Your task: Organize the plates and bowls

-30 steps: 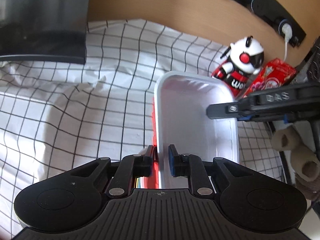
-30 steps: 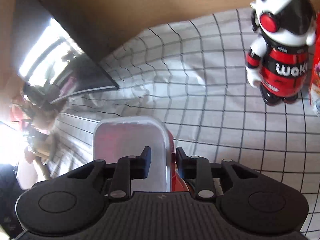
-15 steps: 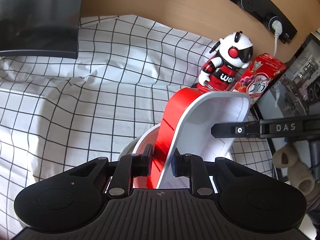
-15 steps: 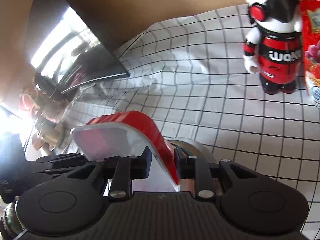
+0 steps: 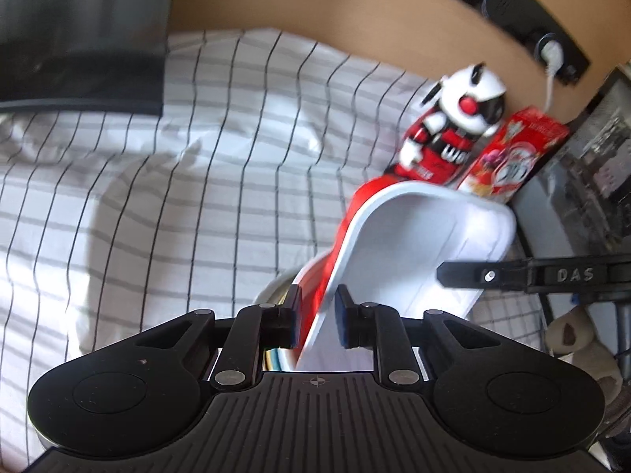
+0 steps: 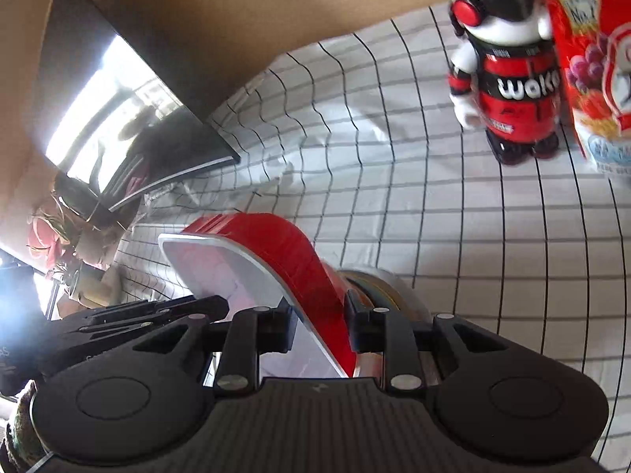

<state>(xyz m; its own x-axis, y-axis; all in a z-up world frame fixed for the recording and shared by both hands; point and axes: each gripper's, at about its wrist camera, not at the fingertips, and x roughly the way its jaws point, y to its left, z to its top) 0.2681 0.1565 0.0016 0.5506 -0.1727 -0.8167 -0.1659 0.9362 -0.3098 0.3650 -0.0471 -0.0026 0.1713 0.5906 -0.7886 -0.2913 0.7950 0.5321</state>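
Red on the outside and white inside, the rectangular dish stood tilted on edge in the left wrist view, its near rim between the fingers of the left tool. Those jaws had just been opening; a gap showed beside the right pad, so the left tool stood slightly spread and not pinching. The dish's lower end sat in a round bowl on the worktop's checked cloth. A finger of the right tool reached across the dish's white inside from the right. Behind stood a toy robot and a red snack bag.

In the right wrist view, the right tool pinched the dish by its rim, pads on the white and red faces. The bowl lay just beside and under the dish. The left tool showed at lower left. The toy robot stood well apart.
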